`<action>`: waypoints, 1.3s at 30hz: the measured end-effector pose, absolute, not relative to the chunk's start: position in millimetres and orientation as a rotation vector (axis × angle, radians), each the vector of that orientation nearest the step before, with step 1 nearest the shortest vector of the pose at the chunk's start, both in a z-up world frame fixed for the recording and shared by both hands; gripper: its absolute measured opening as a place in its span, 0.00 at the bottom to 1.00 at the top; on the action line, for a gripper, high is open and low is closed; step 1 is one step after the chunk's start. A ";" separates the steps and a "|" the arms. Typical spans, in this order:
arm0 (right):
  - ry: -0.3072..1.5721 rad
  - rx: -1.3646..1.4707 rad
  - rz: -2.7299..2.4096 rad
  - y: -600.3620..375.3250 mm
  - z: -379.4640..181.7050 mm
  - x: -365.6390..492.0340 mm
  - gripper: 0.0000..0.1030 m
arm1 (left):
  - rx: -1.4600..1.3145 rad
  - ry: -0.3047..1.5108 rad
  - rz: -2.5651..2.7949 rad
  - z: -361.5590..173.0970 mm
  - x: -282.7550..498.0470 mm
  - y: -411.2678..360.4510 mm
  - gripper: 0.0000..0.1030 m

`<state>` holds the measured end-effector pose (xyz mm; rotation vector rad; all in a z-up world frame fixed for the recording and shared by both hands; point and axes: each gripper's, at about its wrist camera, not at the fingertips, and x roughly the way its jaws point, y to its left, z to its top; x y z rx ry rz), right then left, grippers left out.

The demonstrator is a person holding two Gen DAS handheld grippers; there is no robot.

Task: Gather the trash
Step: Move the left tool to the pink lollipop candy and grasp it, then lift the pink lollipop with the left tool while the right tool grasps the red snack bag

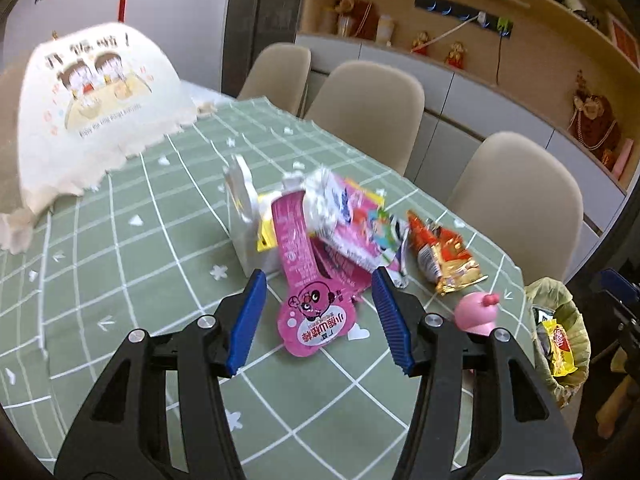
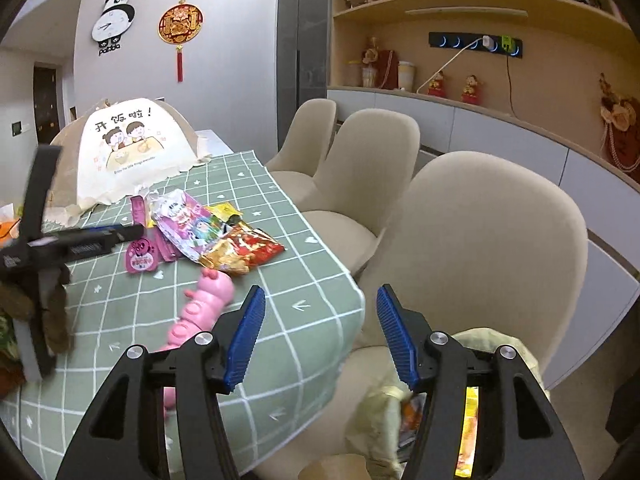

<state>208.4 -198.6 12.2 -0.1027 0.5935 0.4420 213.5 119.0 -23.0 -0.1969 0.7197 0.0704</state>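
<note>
On the green checked tablecloth (image 1: 132,280) lies a heap of trash: a pink pouch (image 1: 304,280), a white carton (image 1: 248,228), a colourful pink packet (image 1: 352,216) and a red-gold wrapper (image 1: 444,256). My left gripper (image 1: 320,276) is open just above the pouch's near end, its blue pads clear of it. My right gripper (image 2: 320,292) is open and empty past the table's edge, above a bag-lined bin (image 2: 376,408) holding wrappers. From the right wrist, the pouch (image 2: 140,258), packet (image 2: 188,220) and wrapper (image 2: 248,250) lie at mid-left.
A pink caterpillar toy (image 2: 200,312) lies near the table's edge, beside the heap. A cloth food cover (image 1: 100,112) stands at the far end. Three beige chairs (image 2: 480,248) line the table's right side. The bin (image 1: 548,286) stands by the nearest chair.
</note>
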 end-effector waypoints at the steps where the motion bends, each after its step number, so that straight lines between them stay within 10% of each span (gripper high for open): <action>1: 0.600 -0.101 0.446 -195.9 11.4 210.5 0.53 | -0.201 0.734 0.071 -26.3 218.8 119.2 0.51; 6: 0.644 -0.102 0.465 -181.9 5.6 217.1 0.53 | -0.189 0.805 0.041 -39.7 235.1 117.2 0.50; 9: 0.648 -0.111 0.448 -171.8 2.8 222.5 0.53 | -0.207 0.824 0.027 -41.5 235.2 120.2 0.29; 15: 0.680 -0.066 0.444 -142.6 4.8 239.4 0.53 | -0.120 0.813 -0.037 -33.4 208.4 126.1 0.18; 35: 0.972 0.031 0.430 -81.1 -46.1 340.5 0.53 | -0.312 0.824 -0.130 -43.0 187.7 165.0 0.33; 39: 0.959 0.031 0.486 -81.2 -45.1 332.7 0.32 | -0.326 0.828 -0.124 -44.9 188.7 165.5 0.33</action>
